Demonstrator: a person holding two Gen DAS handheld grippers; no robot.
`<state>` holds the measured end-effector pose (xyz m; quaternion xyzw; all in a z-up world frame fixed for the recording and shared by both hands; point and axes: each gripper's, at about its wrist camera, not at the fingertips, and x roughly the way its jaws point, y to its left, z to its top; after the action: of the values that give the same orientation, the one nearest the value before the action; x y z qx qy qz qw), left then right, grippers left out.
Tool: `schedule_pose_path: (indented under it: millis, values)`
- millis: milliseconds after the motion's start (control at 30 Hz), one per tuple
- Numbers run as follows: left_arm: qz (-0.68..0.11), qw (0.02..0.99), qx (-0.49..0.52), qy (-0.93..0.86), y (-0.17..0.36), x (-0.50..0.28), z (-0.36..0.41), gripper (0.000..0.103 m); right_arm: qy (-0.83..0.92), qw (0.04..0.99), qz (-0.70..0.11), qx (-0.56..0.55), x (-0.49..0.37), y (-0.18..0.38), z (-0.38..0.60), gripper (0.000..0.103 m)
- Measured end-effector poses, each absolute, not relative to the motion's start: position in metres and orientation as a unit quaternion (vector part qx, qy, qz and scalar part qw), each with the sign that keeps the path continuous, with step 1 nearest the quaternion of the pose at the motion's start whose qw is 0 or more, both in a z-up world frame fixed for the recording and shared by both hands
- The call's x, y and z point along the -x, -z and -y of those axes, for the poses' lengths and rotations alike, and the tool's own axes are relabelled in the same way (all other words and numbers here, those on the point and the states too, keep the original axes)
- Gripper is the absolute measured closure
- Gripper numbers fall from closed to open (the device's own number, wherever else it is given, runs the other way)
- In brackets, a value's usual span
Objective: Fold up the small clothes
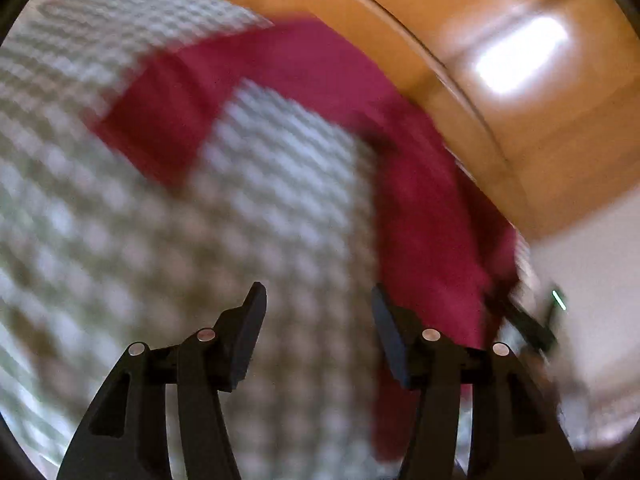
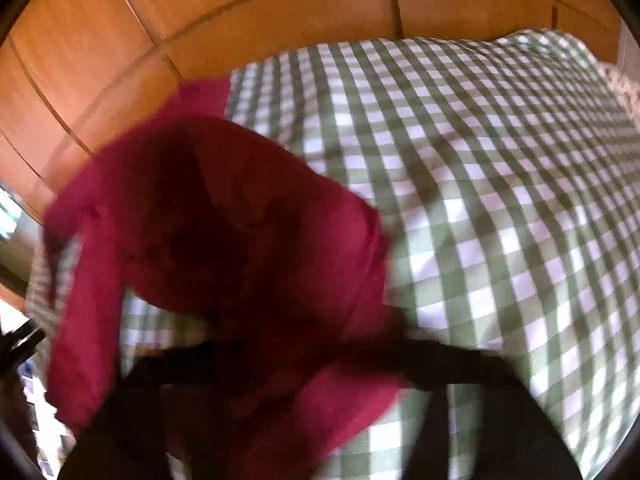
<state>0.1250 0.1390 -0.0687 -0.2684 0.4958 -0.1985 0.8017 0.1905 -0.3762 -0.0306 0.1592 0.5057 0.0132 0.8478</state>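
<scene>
Red garment (image 2: 224, 248) draped over right gripper (image 2: 280, 360) — grip unclear, left gripper (image 1: 318, 300) spread, empty

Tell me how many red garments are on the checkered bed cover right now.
1. A single red garment lies on the green-and-white checkered cover, near the edge by the wooden panels; part of it drapes over the right gripper. Blur could hide another piece beneath.

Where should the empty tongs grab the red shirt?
Probably the flat red shirt sleeve end lying on the checkered cloth. The open left tongs could come straight ahead and down, pinching its free edge. The picture is blurry, so the exact hem is unclear.
</scene>
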Motion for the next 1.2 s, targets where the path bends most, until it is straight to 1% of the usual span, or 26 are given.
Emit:
schedule_pose_path:
  millis: [33, 133, 167, 200, 233, 267, 300, 333, 433, 533, 600, 700, 767, 800, 833, 867, 933, 1000, 1067, 1100, 1167, 1200]
  values:
    - [-0.501, 0.791, 0.273, 0.221, 0.071, -0.116, -0.130, 0.050, -0.006, 0.853, -0.498, -0.158, -0.191, 0.024, 0.379, 0.087]
    - [-0.515, 0.765, 0.261, 0.285, 0.072, -0.087, -0.095, 0.051, 0.039, 0.882, -0.447, -0.144, -0.189, -0.021, 0.406, 0.088]
    - [-0.521, 0.757, 0.249, 0.306, 0.073, -0.078, -0.082, 0.057, 0.046, 0.888, -0.435, -0.143, -0.188, -0.033, 0.413, 0.088]
    - [-0.530, 0.752, 0.230, 0.316, 0.075, -0.070, -0.068, 0.059, 0.057, 0.894, -0.424, -0.131, -0.187, -0.047, 0.418, 0.088]
    - [-0.537, 0.754, 0.212, 0.312, 0.077, -0.067, -0.059, 0.068, 0.069, 0.902, -0.410, -0.114, -0.187, -0.063, 0.423, 0.088]
    - [-0.545, 0.758, 0.191, 0.303, 0.080, -0.066, -0.050, 0.084, 0.075, 0.906, -0.402, -0.107, -0.189, -0.073, 0.426, 0.088]
    - [-0.549, 0.758, 0.187, 0.298, 0.084, -0.065, -0.044, 0.091, 0.083, 0.910, -0.394, -0.100, -0.189, -0.083, 0.428, 0.088]
    - [-0.545, 0.759, 0.194, 0.300, 0.082, -0.064, -0.040, 0.095, 0.089, 0.914, -0.386, -0.092, -0.189, -0.092, 0.429, 0.088]
    - [-0.509, 0.775, 0.207, 0.313, 0.058, -0.058, -0.042, 0.097, 0.113, 0.925, -0.357, -0.057, -0.188, -0.122, 0.434, 0.088]
    - [-0.475, 0.792, 0.244, 0.297, 0.034, -0.060, -0.067, 0.097, 0.157, 0.930, -0.331, -0.036, -0.191, -0.147, 0.448, 0.088]
    - [-0.461, 0.803, 0.268, 0.268, 0.026, -0.062, -0.092, 0.098, 0.203, 0.926, -0.316, -0.025, -0.199, -0.160, 0.460, 0.088]
    - [-0.453, 0.818, 0.289, 0.207, 0.027, -0.062, -0.131, 0.098, 0.251, 0.914, -0.318, -0.034, -0.211, -0.167, 0.481, 0.088]
    - [-0.455, 0.830, 0.278, 0.160, 0.029, -0.061, -0.147, 0.098, 0.251, 0.906, -0.339, -0.047, -0.218, -0.160, 0.491, 0.077]
    - [-0.462, 0.831, 0.274, 0.145, 0.032, -0.061, -0.151, 0.098, 0.245, 0.905, -0.343, -0.059, -0.219, -0.155, 0.496, 0.051]
    - [-0.470, 0.832, 0.264, 0.132, 0.036, -0.061, -0.153, 0.098, 0.233, 0.905, -0.349, -0.071, -0.216, -0.151, 0.497, 0.029]
    - [-0.477, 0.835, 0.246, 0.117, 0.039, -0.060, -0.151, 0.098, 0.224, 0.906, -0.349, -0.084, -0.208, -0.148, 0.496, 0.023]
    - [-0.487, 0.832, 0.243, 0.112, 0.047, -0.062, -0.147, 0.098, 0.209, 0.911, -0.346, -0.086, -0.192, -0.138, 0.488, 0.016]
    - [-0.485, 0.834, 0.238, 0.107, 0.050, -0.060, -0.152, 0.098, 0.183, 0.910, -0.361, -0.086, -0.165, -0.119, 0.469, 0.014]
    - [-0.476, 0.837, 0.246, 0.112, 0.048, -0.066, -0.153, 0.098, 0.116, 0.904, -0.393, -0.123, -0.131, -0.090, 0.442, 0.013]
    - [-0.471, 0.839, 0.246, 0.116, 0.050, -0.070, -0.154, 0.098, 0.076, 0.897, -0.413, -0.140, -0.117, -0.077, 0.429, 0.014]
    - [-0.465, 0.844, 0.239, 0.121, 0.046, -0.081, -0.152, 0.098, -0.035, 0.867, -0.455, -0.200, -0.088, -0.042, 0.394, 0.022]
    - [-0.463, 0.846, 0.235, 0.124, 0.046, -0.081, -0.150, 0.098, -0.064, 0.852, -0.471, -0.217, -0.078, -0.027, 0.377, 0.028]
